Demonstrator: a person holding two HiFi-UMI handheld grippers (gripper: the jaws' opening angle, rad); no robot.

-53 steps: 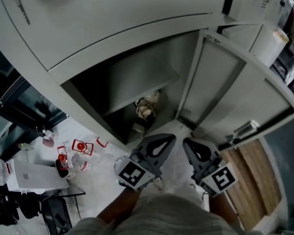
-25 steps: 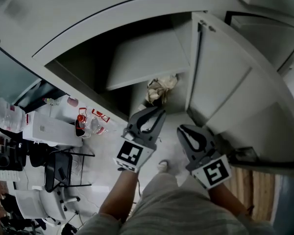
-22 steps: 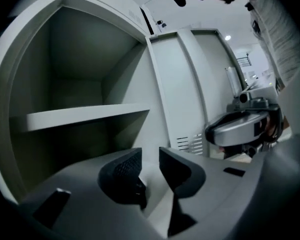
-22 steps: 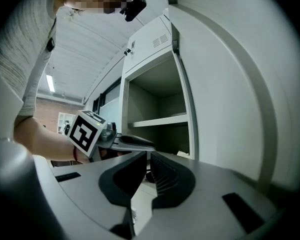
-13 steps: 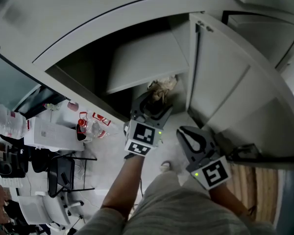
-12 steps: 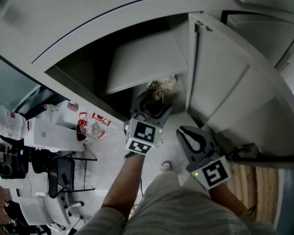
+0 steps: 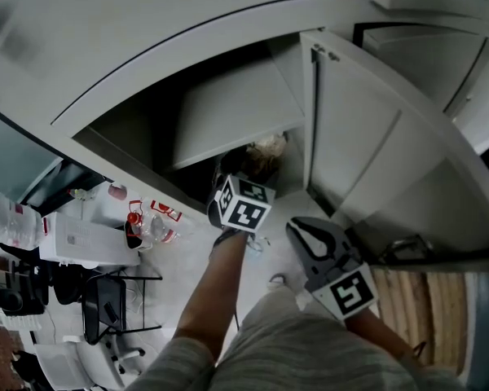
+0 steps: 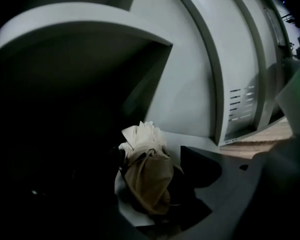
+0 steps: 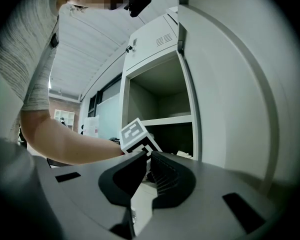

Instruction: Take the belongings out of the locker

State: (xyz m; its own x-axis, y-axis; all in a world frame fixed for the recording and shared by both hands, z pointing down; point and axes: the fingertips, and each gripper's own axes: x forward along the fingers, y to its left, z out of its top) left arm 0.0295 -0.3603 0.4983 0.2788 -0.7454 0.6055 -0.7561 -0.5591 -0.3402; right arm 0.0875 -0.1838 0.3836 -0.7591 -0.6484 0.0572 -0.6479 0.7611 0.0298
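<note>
grey locker (image 7: 147, 47), door (image 7: 367, 161) open. a crumpled cloth bundle (image 8: 147, 174) lies on the locker floor under the shelf (image 7: 228, 116). left gripper (image 7: 235, 173) is inside, jaws apart either side of the bundle. right gripper (image 9: 146, 156) is outside, jaws together, empty.

The right gripper (image 9: 146, 156) has its two dark jaws together at the tips, and nothing is held between them. Behind them stands an open grey locker (image 9: 160, 91) with a shelf (image 9: 166, 119) across it; its door (image 9: 230, 84) fills the right side. Of the left gripper (image 9: 139, 136) only the marker cube shows, at the lower compartment, on a bare forearm (image 9: 70, 145) which comes from a grey sleeve (image 9: 35, 59). Something pale (image 9: 183, 154) lies low in the locker; what it is cannot be told.
</note>
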